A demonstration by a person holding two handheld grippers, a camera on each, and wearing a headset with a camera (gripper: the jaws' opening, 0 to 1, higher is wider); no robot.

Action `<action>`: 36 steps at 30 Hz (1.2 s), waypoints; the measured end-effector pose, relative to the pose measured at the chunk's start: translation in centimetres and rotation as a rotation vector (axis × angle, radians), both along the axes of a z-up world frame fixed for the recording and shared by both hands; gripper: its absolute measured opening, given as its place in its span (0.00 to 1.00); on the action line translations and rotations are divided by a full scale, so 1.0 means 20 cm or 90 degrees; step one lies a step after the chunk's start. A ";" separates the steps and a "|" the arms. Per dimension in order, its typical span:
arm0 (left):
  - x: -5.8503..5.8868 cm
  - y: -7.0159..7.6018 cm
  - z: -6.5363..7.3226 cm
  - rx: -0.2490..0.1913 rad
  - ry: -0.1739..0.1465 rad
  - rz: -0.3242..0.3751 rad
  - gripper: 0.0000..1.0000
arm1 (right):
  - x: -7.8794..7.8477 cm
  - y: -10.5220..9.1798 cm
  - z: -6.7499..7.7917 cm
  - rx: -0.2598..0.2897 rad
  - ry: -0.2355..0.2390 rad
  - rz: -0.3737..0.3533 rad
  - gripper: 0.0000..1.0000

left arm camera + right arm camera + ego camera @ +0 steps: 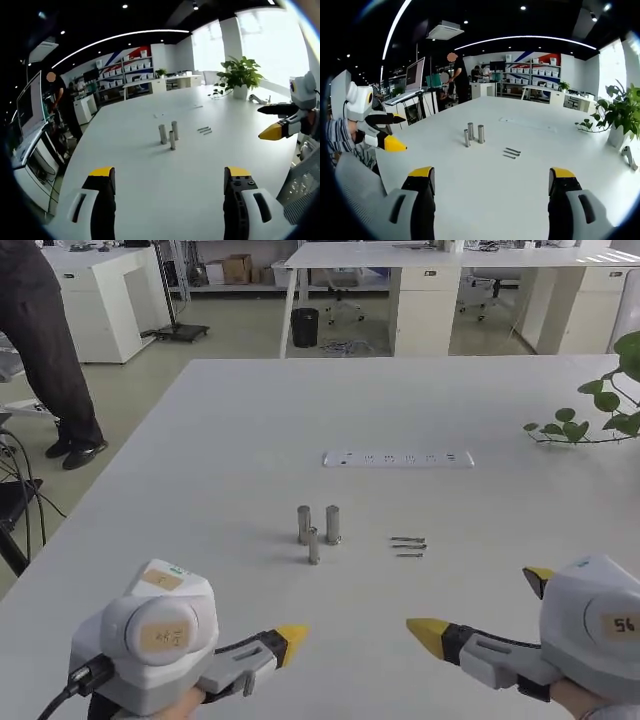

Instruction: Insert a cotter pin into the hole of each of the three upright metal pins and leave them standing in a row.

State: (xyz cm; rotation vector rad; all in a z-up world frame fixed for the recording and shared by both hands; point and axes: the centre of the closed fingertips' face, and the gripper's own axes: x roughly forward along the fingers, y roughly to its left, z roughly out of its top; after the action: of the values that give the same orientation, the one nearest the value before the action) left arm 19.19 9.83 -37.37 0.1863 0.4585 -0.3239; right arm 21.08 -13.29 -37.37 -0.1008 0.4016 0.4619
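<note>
The left gripper (pixel 170 175) and the right gripper (pixel 491 173) are both released, jaws spread wide with nothing between them, and both hang over the near edge of the white counter (pixel 190 440). The three metal pins (pixel 316 530) stand upright in a tight cluster at the middle of the counter. Two stand side by side on the far side, and the shorter third (pixel 313 545) stands just near of them, between the two. To their right, set apart from them, three cotter pins (pixel 408 546) lie flat and close together. A white power strip (pixel 398 458) lies farther back. Leaves of a plant (pixel 600 410) reach in at the far right.
</note>
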 end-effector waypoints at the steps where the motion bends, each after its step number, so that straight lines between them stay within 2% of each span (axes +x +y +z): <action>1: 0.00 0.00 0.00 -0.001 -0.001 -0.001 0.88 | 0.00 0.01 0.01 0.009 -0.002 0.001 0.94; 16: 0.01 -0.02 0.00 -0.014 -0.006 -0.009 0.87 | 0.01 0.01 0.00 0.010 0.001 0.009 0.93; 22: 0.01 -0.03 -0.02 -0.008 -0.001 -0.018 0.80 | 0.00 0.04 0.00 0.021 0.001 0.020 0.91; 29: 0.09 -0.06 -0.06 -0.024 0.004 -0.025 0.74 | 0.00 0.06 -0.02 0.021 0.009 0.036 0.90; 36: 0.23 -0.08 -0.11 -0.039 0.007 -0.042 0.66 | 0.04 0.08 -0.01 0.031 0.011 0.051 0.87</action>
State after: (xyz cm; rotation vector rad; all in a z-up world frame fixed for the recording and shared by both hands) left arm 23.85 8.20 -39.60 0.1404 0.4531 -0.4037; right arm 21.80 -11.62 -37.49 -0.0662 0.4034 0.5521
